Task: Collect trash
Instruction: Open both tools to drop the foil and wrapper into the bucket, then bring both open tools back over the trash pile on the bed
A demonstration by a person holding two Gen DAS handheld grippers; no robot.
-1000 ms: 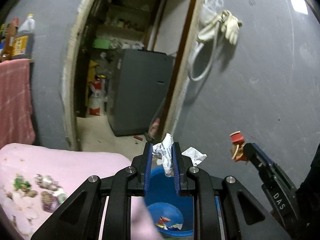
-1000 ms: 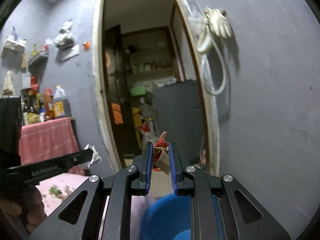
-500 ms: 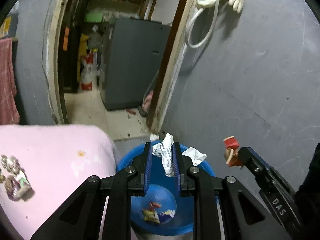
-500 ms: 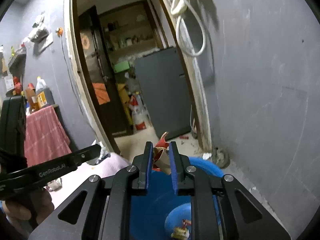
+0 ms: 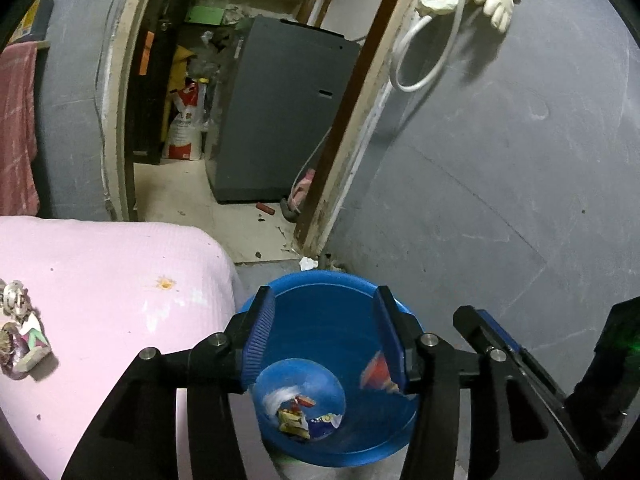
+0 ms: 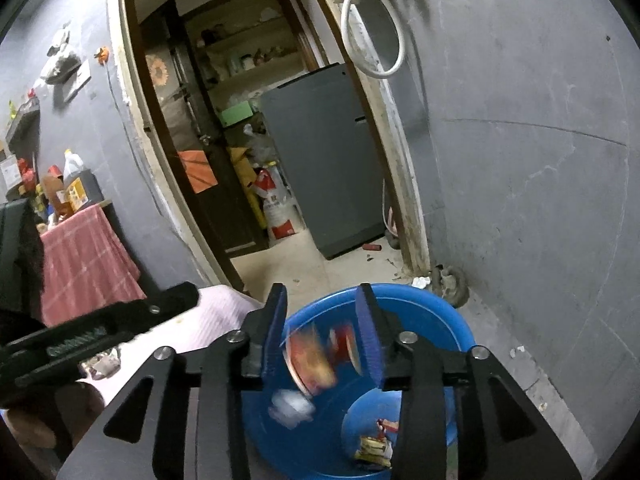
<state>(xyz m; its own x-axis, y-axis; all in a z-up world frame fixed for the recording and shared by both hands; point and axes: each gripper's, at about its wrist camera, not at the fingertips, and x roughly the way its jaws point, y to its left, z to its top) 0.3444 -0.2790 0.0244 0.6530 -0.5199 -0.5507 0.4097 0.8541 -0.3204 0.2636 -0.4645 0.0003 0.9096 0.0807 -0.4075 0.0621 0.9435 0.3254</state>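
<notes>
A blue plastic bin (image 5: 332,316) stands on the floor by the grey wall and also shows in the right wrist view (image 6: 436,312). Both grippers are above it. My left gripper (image 5: 324,334) is open and empty. White crumpled paper (image 5: 286,394), blurred, is inside the bin and shows in the right wrist view (image 6: 292,404). My right gripper (image 6: 322,330) is open. A red and orange wrapper (image 6: 310,358), blurred, is in the air between its fingers and shows in the left wrist view (image 5: 378,372). Several wrappers (image 5: 300,420) lie on the bin's bottom.
A pink cloth-covered surface (image 5: 100,280) with a crumpled wrapper (image 5: 20,344) lies left of the bin. An open doorway with a grey appliance (image 5: 276,112) is beyond. A hose and gloves (image 5: 460,4) hang on the wall. A shelf with bottles (image 6: 60,188) is far left.
Both grippers have opened over the bin. The white paper has left the left gripper and dropped in. The red wrapper has left the right gripper and is falling.
</notes>
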